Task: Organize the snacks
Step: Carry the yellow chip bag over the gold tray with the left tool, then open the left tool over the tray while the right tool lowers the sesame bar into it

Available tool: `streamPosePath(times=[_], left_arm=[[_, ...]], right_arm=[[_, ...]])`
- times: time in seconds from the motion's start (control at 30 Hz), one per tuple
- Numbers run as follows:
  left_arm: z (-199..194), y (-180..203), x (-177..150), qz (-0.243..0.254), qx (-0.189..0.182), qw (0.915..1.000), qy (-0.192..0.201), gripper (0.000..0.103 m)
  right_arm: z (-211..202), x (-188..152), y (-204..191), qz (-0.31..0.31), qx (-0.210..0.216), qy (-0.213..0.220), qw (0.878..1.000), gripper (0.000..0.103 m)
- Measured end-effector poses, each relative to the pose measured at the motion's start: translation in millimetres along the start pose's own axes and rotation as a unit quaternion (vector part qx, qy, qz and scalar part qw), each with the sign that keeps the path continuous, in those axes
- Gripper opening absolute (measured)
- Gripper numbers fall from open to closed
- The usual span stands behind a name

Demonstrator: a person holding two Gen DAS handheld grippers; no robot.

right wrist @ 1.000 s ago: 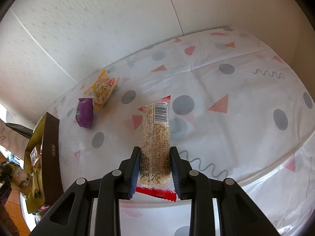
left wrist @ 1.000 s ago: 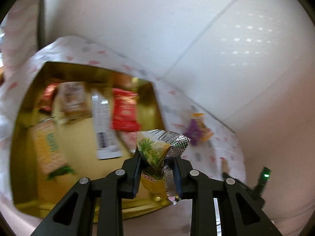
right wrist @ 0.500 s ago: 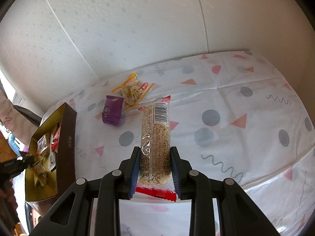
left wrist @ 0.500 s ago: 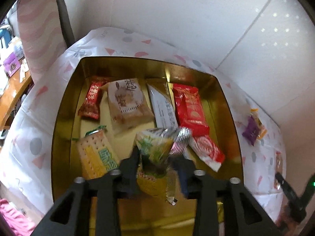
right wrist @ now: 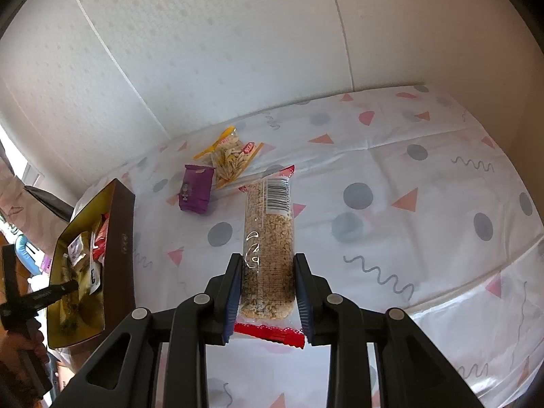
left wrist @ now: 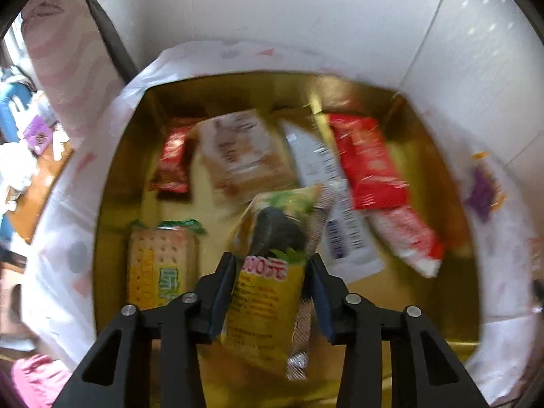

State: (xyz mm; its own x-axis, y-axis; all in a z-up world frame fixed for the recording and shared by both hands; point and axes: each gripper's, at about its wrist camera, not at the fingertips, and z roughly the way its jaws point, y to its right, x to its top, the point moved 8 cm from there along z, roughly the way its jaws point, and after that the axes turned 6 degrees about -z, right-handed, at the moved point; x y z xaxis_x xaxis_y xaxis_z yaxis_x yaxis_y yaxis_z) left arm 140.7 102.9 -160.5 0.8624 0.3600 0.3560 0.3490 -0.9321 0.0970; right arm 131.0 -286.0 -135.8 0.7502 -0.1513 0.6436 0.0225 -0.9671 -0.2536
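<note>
Tablecloth [right wrist: 391,170]: white, printed with grey dots, pink triangles and grey squiggles, creased, covering the whole work surface. Pale textured wall panels [right wrist: 221,51] rise directly behind it, with seams running between panels. At the far left edge of the left wrist view, a cluttered room area shows past a pink-patterned fabric [left wrist: 64,44]; details are blurred.

Gold box [left wrist: 115,176] sits on the cloth at its left end; in the right wrist view it [right wrist: 119,238] shows a dark brown outer wall. Inside lie a cracker pack [left wrist: 159,265], a small dark red packet [left wrist: 171,161], a beige pastry pack [left wrist: 244,156], a white wrapper [left wrist: 329,204], a red packet [left wrist: 367,163] and a red-and-white packet [left wrist: 408,238]. The left view carries motion blur.

Left gripper [left wrist: 272,292]: jaws clamped on a yellow snack packet [left wrist: 268,272] with a crimped silver edge, held above the box interior near its front wall.

Right gripper [right wrist: 268,289]: jaws closed against the sides of an oat bar pack [right wrist: 270,238], a clear tube with red crimped ends and a barcode, held over the cloth, well apart from the box.

Loose on the cloth near the wall are a purple packet [right wrist: 197,190] and a seed bag [right wrist: 231,158], touching or overlapping; I cannot tell which.
</note>
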Motion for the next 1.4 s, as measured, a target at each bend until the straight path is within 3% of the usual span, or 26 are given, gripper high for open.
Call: streamPosePath(times=[0.07, 0.1, 0.13, 0.17, 0.23, 0.33, 0.53, 0.7, 0.87, 1.0, 1.13, 1.4], left_arm=[[-2.2, -3.9, -2.2, -0.025, -0.035, 0.9991, -0.004, 0.052], [-6.2, -6.4, -3.0, -0.044, -0.051, 0.9977, -0.003, 0.059], [-10.0, -8.8, -4.2, -0.061, -0.058, 0.9964, -0.001, 0.075], [-14.9, -10.4, -4.9, -0.073, -0.066, 0.9951, 0.008, 0.078], [-26.2, -10.3, -6.8, -0.078, -0.089, 0.9924, 0.031, 0.076], [-30.1, -3.1, -14.2, -0.041, -0.078, 0.9956, 0.034, 0.044], [-15.4, 8.0, -25.7, 0.008, -0.048, 0.9987, 0.017, 0.034], [-11.9, 3.9, -17.4, -0.019, -0.055, 0.9982, 0.012, 0.035], [-38.3, -5.2, -16.1, -0.056, -0.075, 0.995, 0.034, 0.064], [-54.7, -8.8, -21.4, -0.073, -0.086, 0.9928, 0.041, 0.067], [-62.4, -15.5, -27.5, -0.079, -0.071, 0.9934, 0.042, 0.072], [-67.7, -17.1, -41.7, -0.066, -0.068, 0.9949, 0.035, 0.073]], right_arm=[[-1.4, 0.9, -1.5, -0.002, 0.001, 0.003, 1.0, 0.03], [-2.5, 1.2, -2.0, -0.003, 0.002, 0.004, 1.0, 0.03], [-3.2, 1.6, -2.7, -0.004, 0.003, 0.005, 1.0, 0.03], [-4.0, 2.1, -3.7, -0.004, 0.005, 0.006, 1.0, 0.03], [-5.5, 3.2, -6.8, -0.005, 0.011, 0.007, 1.0, 0.03], [-6.0, 5.9, -16.2, -0.011, 0.023, 0.008, 1.0, 0.03], [-7.2, 10.8, -52.1, -0.044, 0.063, 0.007, 0.997, 0.03], [-12.2, 12.1, -88.1, -0.075, 0.101, 0.002, 0.992, 0.03], [-16.4, 4.7, -134.3, -0.126, 0.148, -0.011, 0.981, 0.03], [-11.8, -9.2, -170.3, -0.174, 0.175, -0.035, 0.968, 0.03], [-4.8, -21.1, -193.2, -0.199, 0.194, -0.057, 0.959, 0.03], [17.4, -38.7, -224.9, -0.231, 0.204, -0.104, 0.946, 0.03]])
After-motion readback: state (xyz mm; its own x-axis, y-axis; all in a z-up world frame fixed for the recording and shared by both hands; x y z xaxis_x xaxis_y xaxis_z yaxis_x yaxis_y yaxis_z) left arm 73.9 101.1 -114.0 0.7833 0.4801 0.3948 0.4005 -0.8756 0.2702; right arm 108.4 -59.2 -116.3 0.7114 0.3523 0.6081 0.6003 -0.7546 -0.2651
